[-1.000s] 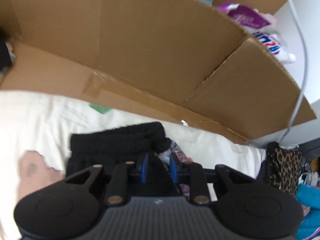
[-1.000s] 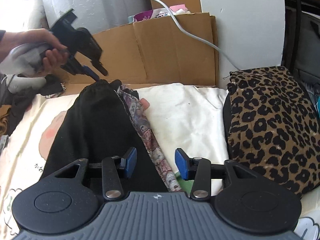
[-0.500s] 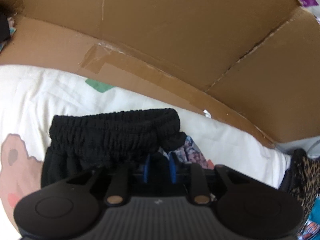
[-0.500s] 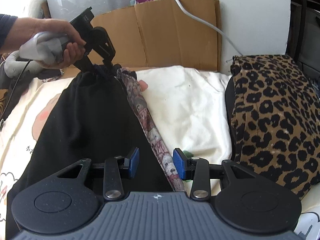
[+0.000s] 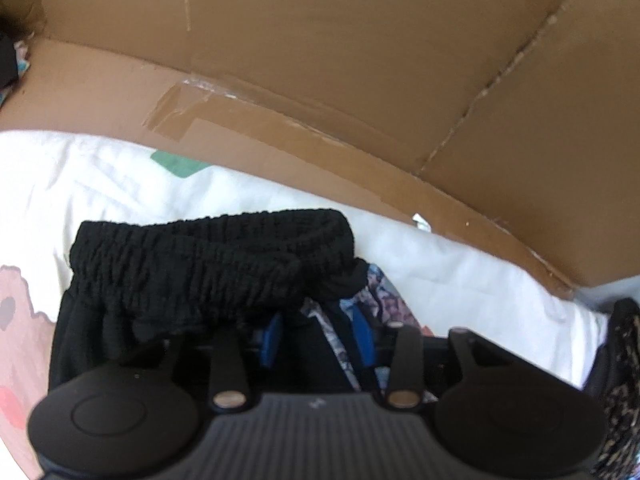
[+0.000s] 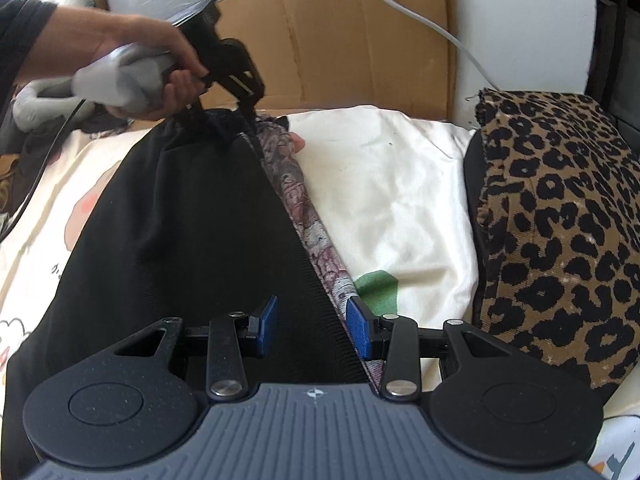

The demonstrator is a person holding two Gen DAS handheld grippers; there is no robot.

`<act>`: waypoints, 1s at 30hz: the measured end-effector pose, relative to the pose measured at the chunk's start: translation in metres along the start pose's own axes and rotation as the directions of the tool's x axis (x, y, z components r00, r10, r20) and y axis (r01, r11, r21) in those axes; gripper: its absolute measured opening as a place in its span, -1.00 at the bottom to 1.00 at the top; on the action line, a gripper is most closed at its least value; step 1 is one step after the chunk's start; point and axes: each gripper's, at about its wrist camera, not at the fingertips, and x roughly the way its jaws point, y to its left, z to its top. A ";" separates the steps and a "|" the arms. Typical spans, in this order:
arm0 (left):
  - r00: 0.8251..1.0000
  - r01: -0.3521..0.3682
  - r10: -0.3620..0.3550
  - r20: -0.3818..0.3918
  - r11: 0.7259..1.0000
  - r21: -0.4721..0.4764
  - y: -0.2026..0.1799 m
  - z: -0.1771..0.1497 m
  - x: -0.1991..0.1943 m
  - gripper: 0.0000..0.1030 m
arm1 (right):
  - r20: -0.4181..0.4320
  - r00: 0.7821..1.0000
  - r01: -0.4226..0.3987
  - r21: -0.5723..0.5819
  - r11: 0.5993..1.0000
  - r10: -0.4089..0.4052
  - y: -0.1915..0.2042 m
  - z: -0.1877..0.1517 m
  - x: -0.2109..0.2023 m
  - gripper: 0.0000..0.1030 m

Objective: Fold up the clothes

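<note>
Working both ends of the black trousers point(image 6: 180, 220) on the bed sheet point(image 6: 392, 184), our left gripper point(image 5: 316, 334), fingers parted, reaches the far waistband point(image 5: 208, 256); our right gripper point(image 6: 308, 326), fingers parted, straddles the near edge, ready to fold.

It looked like a lived-in bedroom — the landmark was a bed under a cream cartoon-print sheet point(image 6: 384, 200). A flattened cardboard box point(image 6: 360, 40) leaned against the wall behind the bed, a leopard-print cloth point(image 6: 560, 220) lay on the bed's right side, and black trousers point(image 6: 192, 232) lay spread across its middle — household clutter throughout.
</note>
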 end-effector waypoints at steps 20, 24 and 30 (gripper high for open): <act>0.988 0.152 -0.154 0.030 0.986 0.062 0.005 0.018 -0.070 -0.84 | 0.002 1.000 -0.004 0.076 0.997 0.003 -0.014 -0.008 -0.007 -1.00; 0.990 0.136 -0.138 0.037 0.988 0.068 -0.007 0.021 -0.066 -0.84 | -0.002 1.000 0.005 0.090 0.996 -0.005 -0.017 -0.006 -0.006 -1.00; 0.987 0.155 -0.155 0.047 0.988 0.019 -0.012 0.018 -0.035 -0.83 | -0.033 0.999 0.021 0.119 0.993 -0.017 -0.027 -0.007 0.000 -1.00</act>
